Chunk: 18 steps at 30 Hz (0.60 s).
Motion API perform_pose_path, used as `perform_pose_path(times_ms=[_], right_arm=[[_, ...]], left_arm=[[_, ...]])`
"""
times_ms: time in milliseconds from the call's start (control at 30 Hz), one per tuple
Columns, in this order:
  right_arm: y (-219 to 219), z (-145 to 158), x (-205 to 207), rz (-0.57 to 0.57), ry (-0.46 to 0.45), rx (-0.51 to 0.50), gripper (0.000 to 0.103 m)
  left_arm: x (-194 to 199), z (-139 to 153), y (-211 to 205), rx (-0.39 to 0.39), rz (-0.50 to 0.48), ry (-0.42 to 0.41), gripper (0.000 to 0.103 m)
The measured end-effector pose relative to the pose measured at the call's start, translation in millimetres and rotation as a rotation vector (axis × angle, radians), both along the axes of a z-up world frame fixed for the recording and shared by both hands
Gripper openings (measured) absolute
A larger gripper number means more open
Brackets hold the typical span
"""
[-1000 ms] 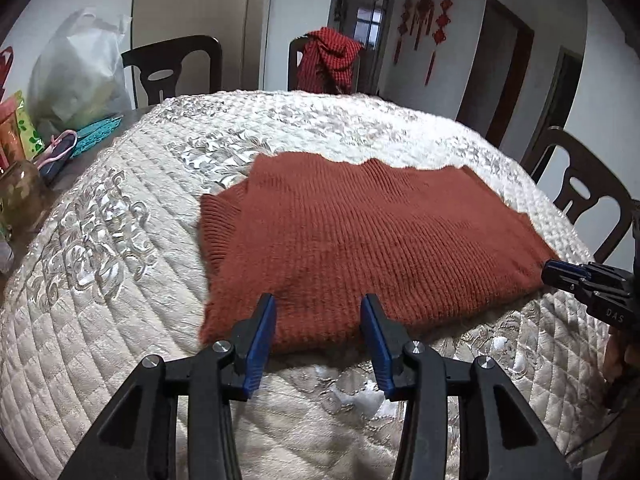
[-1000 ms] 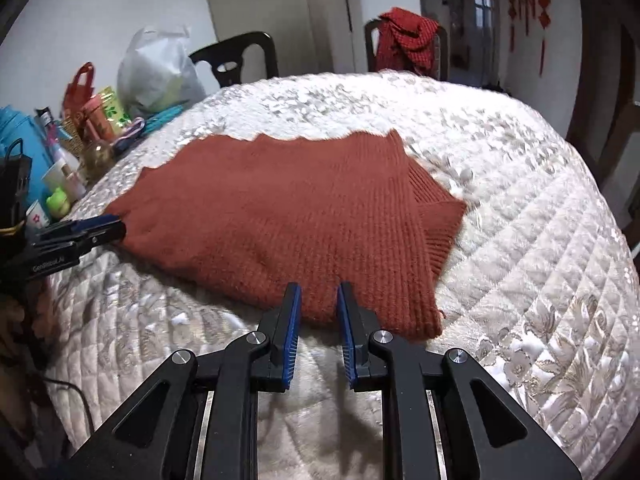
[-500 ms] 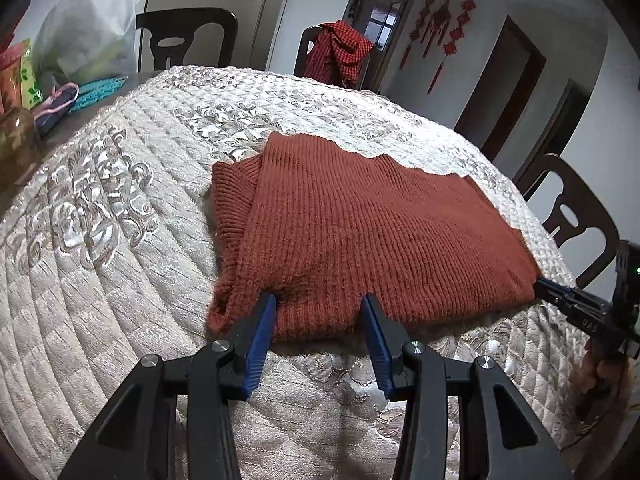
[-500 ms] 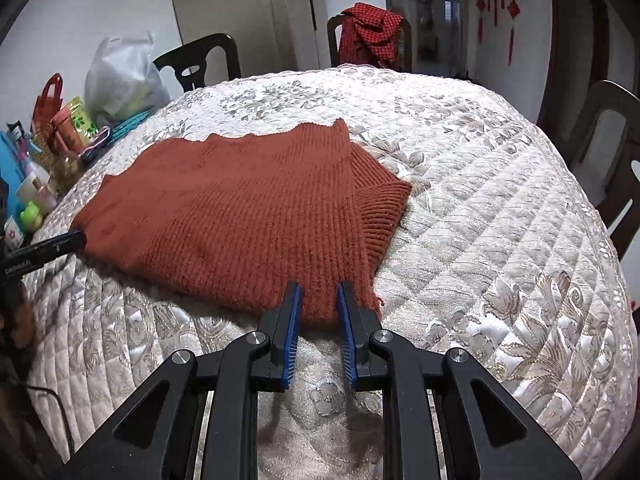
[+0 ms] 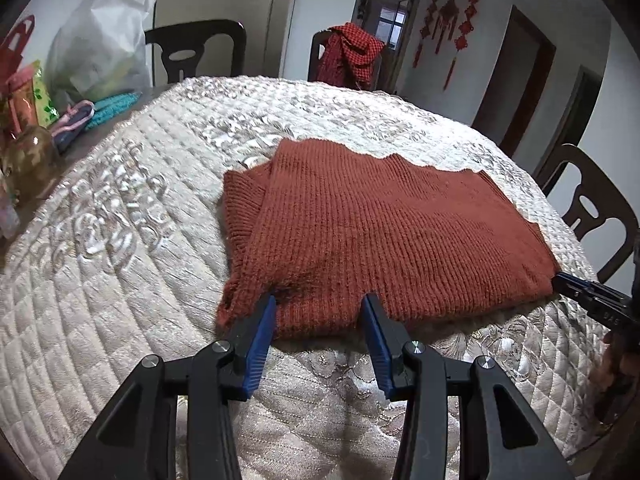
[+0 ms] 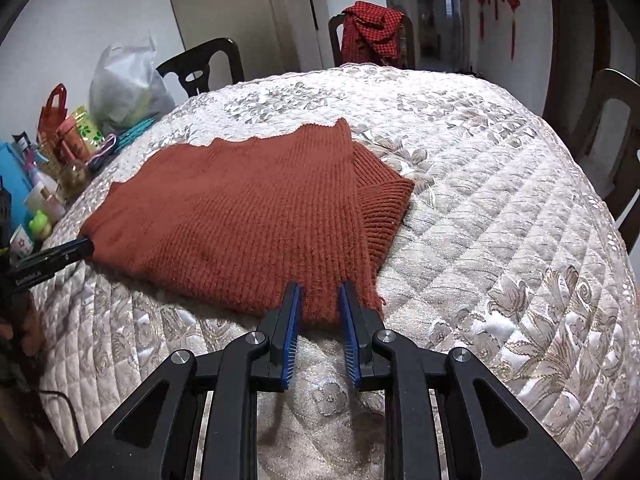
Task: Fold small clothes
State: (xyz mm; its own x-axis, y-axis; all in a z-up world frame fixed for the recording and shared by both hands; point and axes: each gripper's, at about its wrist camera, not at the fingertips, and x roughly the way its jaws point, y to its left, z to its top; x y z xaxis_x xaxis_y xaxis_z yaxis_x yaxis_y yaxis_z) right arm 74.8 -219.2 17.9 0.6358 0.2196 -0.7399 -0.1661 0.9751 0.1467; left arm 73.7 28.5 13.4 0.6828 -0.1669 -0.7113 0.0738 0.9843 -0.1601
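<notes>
A rust-red knit sweater (image 5: 384,232) lies flat on the quilted table, sleeves folded under at its ends; it also shows in the right wrist view (image 6: 248,216). My left gripper (image 5: 320,304) is open, its fingertips at the sweater's near hem by the left corner, straddling the edge. My right gripper (image 6: 320,292) is open with a narrow gap, its tips at the near hem by the right corner. Each gripper shows in the other's view: the right one at the sweater's far right corner (image 5: 576,286), the left one at the far left corner (image 6: 76,250).
The round table carries a cream quilted cover (image 6: 500,240). At its left edge stand a white plastic bag (image 5: 96,52), bottles, a jar and small items (image 6: 44,184). Dark wooden chairs ring the table; one holds a red checked cloth (image 6: 372,28).
Both grippers have moved forward to the sweater's near hem. The right gripper's gap has widened a little. The sweater itself lies as before.
</notes>
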Motion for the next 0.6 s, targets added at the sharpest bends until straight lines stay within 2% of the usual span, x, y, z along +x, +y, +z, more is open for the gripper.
perform_pose_path(times_ms=[167,267,367,600], right_arm=[[2,7,-8,-0.006,-0.035,0.011,0.021],[1,9,-7,-0.018,-0.044,0.012,0.021],[0,3,-2,-0.025,-0.016,0.004,0.021],[-2,0,1,-0.023,0.002,0.017,0.021]], left_arm=[[3,7,4,0.014,0.021,-0.026,0.047],[7,3,7,0.018,0.029,-0.013,0.047],[10,-5,6,0.018,0.025,0.019,0.047],[9,-5,6,0.013,0.025,0.018,0.047]])
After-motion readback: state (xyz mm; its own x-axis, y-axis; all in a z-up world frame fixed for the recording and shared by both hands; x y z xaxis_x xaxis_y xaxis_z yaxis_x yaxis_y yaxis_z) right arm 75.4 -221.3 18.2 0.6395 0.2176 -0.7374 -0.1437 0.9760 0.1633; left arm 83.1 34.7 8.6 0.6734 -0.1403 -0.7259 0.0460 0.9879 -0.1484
